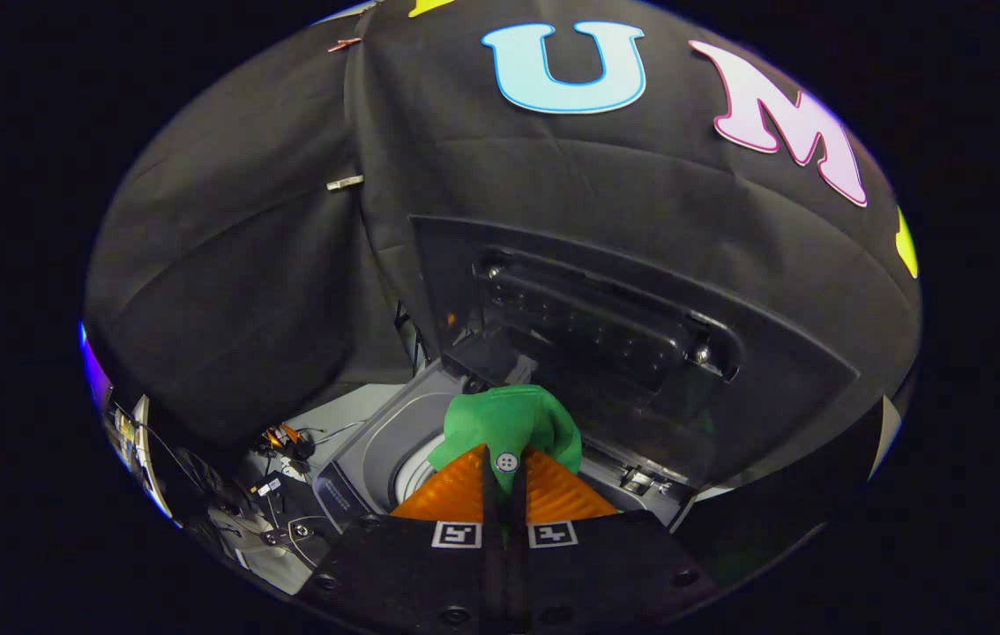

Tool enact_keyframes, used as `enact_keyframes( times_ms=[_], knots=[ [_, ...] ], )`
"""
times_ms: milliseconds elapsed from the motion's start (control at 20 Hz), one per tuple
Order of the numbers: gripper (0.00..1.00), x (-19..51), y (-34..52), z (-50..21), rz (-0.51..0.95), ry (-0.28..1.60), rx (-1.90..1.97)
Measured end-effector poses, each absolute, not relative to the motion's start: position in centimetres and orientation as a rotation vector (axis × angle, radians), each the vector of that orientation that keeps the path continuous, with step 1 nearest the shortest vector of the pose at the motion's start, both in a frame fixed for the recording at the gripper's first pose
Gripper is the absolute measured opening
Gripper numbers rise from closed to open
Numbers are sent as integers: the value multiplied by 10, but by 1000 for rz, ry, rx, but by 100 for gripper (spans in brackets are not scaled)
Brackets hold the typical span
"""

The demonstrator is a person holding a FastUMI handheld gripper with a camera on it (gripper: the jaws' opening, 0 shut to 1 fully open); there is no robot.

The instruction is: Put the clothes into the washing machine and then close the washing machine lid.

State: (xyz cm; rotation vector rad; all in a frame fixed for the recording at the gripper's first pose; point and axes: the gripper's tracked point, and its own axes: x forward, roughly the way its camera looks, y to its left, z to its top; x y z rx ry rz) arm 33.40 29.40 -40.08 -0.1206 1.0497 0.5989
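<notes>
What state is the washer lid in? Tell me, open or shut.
Open. The lid stands raised behind the drum opening, and the claw, shut on the green garment, holds it above that opening.

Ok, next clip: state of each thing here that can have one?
gripper: shut on the green garment, held above the washer.
green garment: bunched, pinched between the fingers, not yet in the drum.
washing machine lid: raised, open.
washing machine: top opening uncovered.

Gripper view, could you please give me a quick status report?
Hand-held gripper shut on green shirt. Shirt held above washing machine opening. Lid up, standing open behind; nothing blocking.
</notes>
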Motion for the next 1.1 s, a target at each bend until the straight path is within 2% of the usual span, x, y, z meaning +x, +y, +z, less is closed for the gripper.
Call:
enact_keyframes(
  times_ms=[150,350,450,550,750,1100],
  knots=[
    [14,326,294,-404,598,1116,-84],
    [92,323,300,-397,638,1087,-88],
    [93,321,301,-400,649,1082,-116],
    [99,321,303,-398,657,1069,-117],
    [99,331,311,-380,676,992,-84],
    [99,366,328,-315,699,672,-6]
  ],
)
